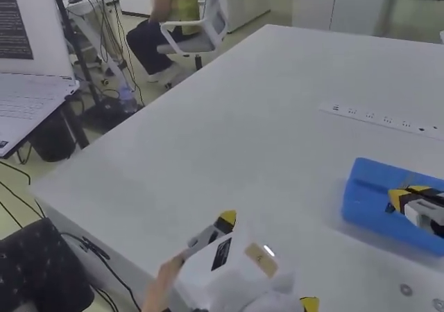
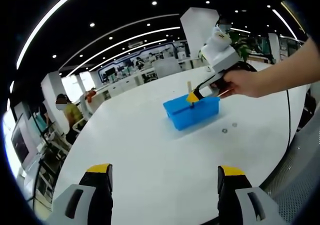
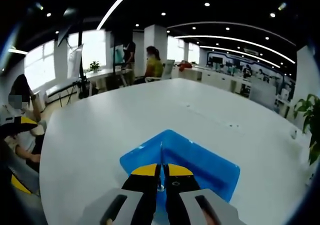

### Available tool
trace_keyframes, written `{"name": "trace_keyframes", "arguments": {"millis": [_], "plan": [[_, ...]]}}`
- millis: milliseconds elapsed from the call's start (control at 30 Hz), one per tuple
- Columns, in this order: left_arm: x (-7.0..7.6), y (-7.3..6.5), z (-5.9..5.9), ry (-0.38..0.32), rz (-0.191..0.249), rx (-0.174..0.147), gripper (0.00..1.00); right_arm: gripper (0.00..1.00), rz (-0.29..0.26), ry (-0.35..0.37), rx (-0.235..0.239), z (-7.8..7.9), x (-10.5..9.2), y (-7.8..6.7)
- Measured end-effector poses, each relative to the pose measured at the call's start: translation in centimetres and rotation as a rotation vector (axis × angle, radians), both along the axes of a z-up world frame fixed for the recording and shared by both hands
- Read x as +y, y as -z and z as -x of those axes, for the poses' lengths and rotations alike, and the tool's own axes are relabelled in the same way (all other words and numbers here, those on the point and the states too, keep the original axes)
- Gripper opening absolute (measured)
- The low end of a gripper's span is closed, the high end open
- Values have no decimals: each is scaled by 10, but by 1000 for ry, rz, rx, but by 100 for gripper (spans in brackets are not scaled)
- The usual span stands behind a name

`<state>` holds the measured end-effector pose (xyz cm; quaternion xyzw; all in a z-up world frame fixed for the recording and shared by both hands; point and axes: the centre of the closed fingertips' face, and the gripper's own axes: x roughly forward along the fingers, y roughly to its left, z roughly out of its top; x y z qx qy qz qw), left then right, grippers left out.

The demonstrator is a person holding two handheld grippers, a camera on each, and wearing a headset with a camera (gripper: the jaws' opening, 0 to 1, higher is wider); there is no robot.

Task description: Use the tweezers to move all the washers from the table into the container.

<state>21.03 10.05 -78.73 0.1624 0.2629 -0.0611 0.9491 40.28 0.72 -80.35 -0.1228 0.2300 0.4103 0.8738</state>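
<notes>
Right tool (image 3: 161, 171) pinches tweezers (image 3: 161, 152) above one container (image 3: 202, 161); seemingly two washers (image 2: 224, 130)

Bright, even light falls from ceiling strips (image 3: 120, 6) and windows (image 3: 95, 45). The white table (image 1: 277, 118) carries only soft shadows. Both gripper views bend at the edges, and the head view is slightly blurred.

Left gripper (image 2: 165, 169) agape, right gripper (image 3: 161, 170) clamped.

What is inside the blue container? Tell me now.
The tweezers in the right gripper point into the container. Its visible floor looks bare; the gripper covers the near part.
</notes>
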Motion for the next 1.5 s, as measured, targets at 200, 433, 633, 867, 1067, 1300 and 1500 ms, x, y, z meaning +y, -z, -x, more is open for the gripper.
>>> {"name": "trace_keyframes", "arguments": {"millis": [200, 433, 633, 867, 1067, 1300, 1500], "plan": [[1, 2, 2, -6, 1, 11, 87, 1, -12, 1, 10, 1, 0, 1], [-3, 3, 2, 15, -3, 21, 90, 2, -13, 4, 10, -1, -4, -7], [-4, 3, 3, 23, 3, 21, 90, 2, -61, 15, -18, -3, -10, -31], [-6, 1, 3, 33, 4, 15, 90, 2, -111, -19, -34, 15, -17, -59], [-5, 0, 2, 30, 2, 10, 90, 2, -128, -50, -58, 40, -28, -69], [-4, 0, 2, 21, 0, 10, 90, 2, -151, -49, -8, 62, -42, -61], [-3, 0, 2, 20, -9, 9, 90, 2, -119, -38, 20, 73, -49, -40]]}}
